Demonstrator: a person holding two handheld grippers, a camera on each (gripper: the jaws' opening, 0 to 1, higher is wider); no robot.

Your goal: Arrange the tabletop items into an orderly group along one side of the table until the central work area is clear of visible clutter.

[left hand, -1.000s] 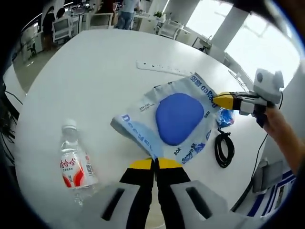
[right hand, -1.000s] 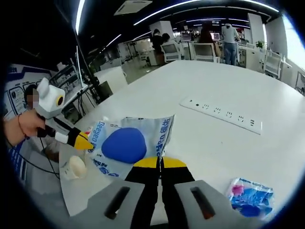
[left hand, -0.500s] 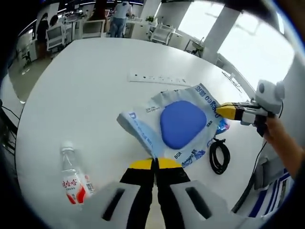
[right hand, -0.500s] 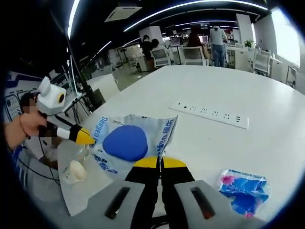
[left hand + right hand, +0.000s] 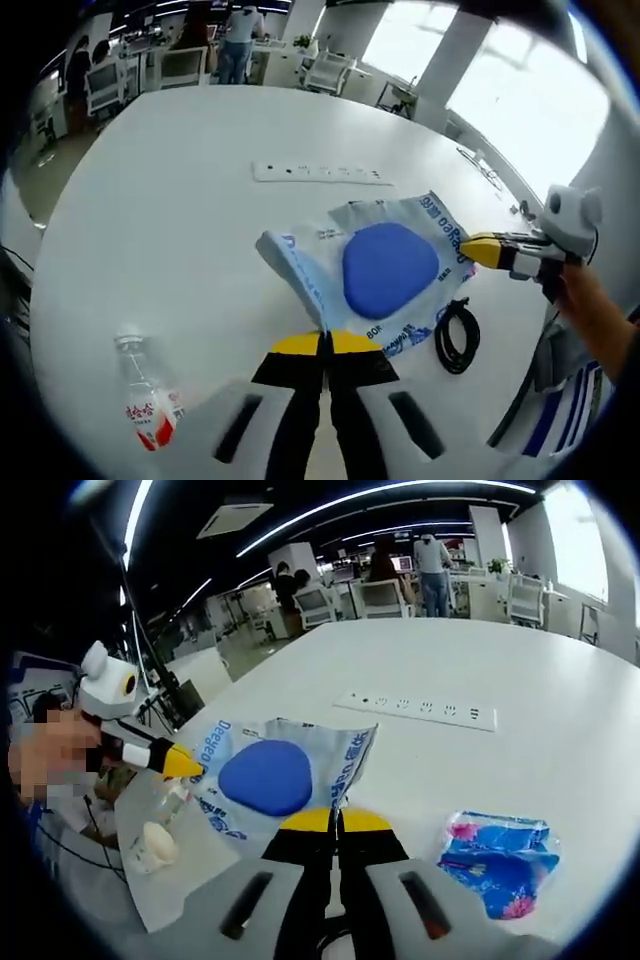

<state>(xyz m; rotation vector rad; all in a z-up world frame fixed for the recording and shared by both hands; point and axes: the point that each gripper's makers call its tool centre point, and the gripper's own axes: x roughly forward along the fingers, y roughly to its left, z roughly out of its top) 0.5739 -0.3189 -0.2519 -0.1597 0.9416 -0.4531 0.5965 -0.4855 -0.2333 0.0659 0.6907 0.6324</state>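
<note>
On the white table (image 5: pixel 160 200), a plastic bag (image 5: pixel 385 270) with a blue pad is pinched at opposite edges by the left gripper (image 5: pixel 325 340) and right gripper (image 5: pixel 336 818), with a power strip (image 5: pixel 318 173), water bottle (image 5: pixel 143 405), black cable (image 5: pixel 455 335) and blue packet (image 5: pixel 497 860) lying around it.

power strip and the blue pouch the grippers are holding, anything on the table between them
No. In the left gripper view, only bare white table lies between the power strip and the pouch; the right gripper view shows the same gap bare.
</note>
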